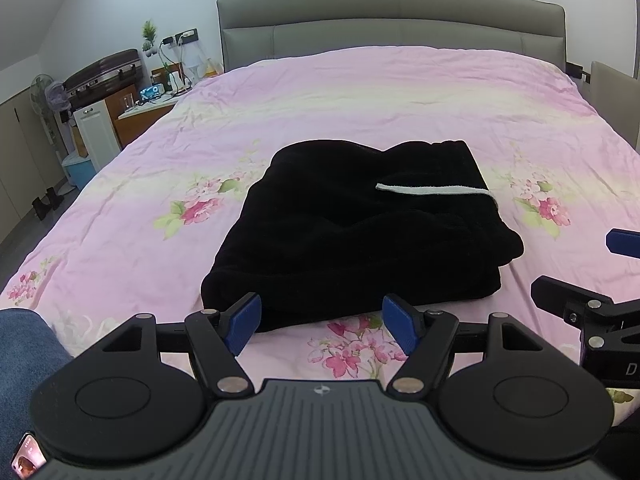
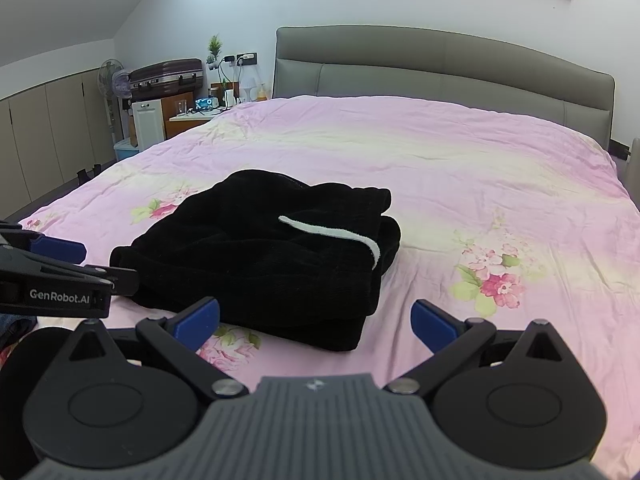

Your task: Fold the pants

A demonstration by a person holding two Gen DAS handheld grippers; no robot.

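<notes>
Your left gripper and right gripper both gape empty. The folded pants sit mid-frame on the bed; nudging the loose top layer could undo the fold.

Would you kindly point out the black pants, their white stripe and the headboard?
black pants (image 1: pixel 340 240): left wrist view, middle of folded pile.
white stripe (image 2: pixel 332 234): right wrist view, mid-stripe.
headboard (image 1: pixel 392 20): left wrist view, upper panel.

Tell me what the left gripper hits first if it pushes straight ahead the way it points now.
Probably the near edge of the folded black pants. The left gripper is open, its blue pads framing that edge. It points downward, so it might meet the pink floral bedspread just before the pants; depth is unclear.
</notes>
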